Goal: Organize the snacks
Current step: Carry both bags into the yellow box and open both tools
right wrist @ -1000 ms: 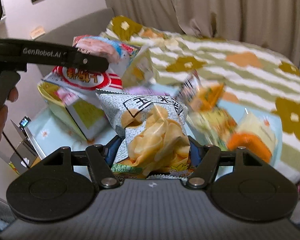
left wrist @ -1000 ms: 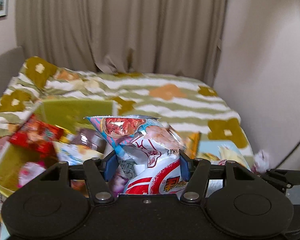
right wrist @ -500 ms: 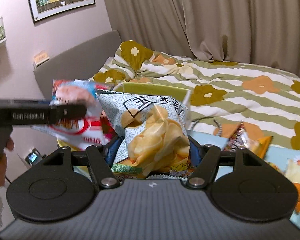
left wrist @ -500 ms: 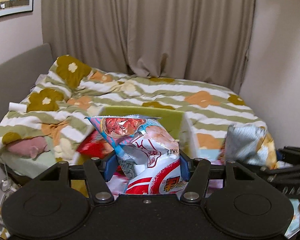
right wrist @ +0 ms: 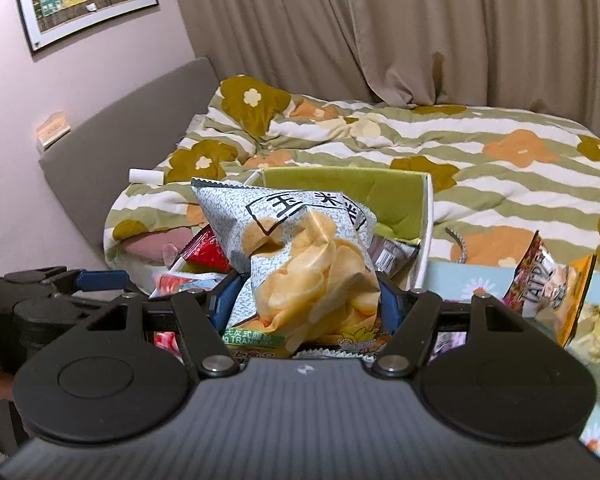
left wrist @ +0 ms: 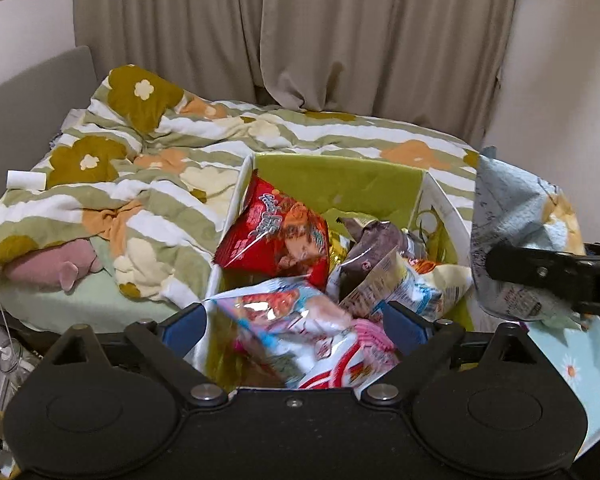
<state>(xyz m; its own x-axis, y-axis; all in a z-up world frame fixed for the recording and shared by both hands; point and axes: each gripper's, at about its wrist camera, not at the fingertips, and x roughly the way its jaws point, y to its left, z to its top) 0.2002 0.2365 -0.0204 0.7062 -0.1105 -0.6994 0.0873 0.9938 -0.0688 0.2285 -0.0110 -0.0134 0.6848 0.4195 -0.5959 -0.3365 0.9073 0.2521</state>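
A green box (left wrist: 340,182) holds several snack bags, among them a red bag (left wrist: 274,236) and a brown one (left wrist: 370,244). My left gripper (left wrist: 296,322) is open above the box's near end; the white, blue and red snack bag (left wrist: 300,336) lies loose between its spread fingers, blurred. My right gripper (right wrist: 302,304) is shut on a grey chip bag with yellow chips (right wrist: 300,256) and holds it just right of the box (right wrist: 364,196). That bag also shows in the left wrist view (left wrist: 512,236).
The box stands at the edge of a bed with a flowered striped duvet (left wrist: 148,168). A light blue daisy cloth (right wrist: 464,284) carries more snack bags, one orange and dark (right wrist: 548,280). Curtains (left wrist: 340,40) hang behind.
My left gripper has opened over the box and its snack bag has dropped lower between the fingers. The right gripper has stayed shut on the chip bag, close beside the box.
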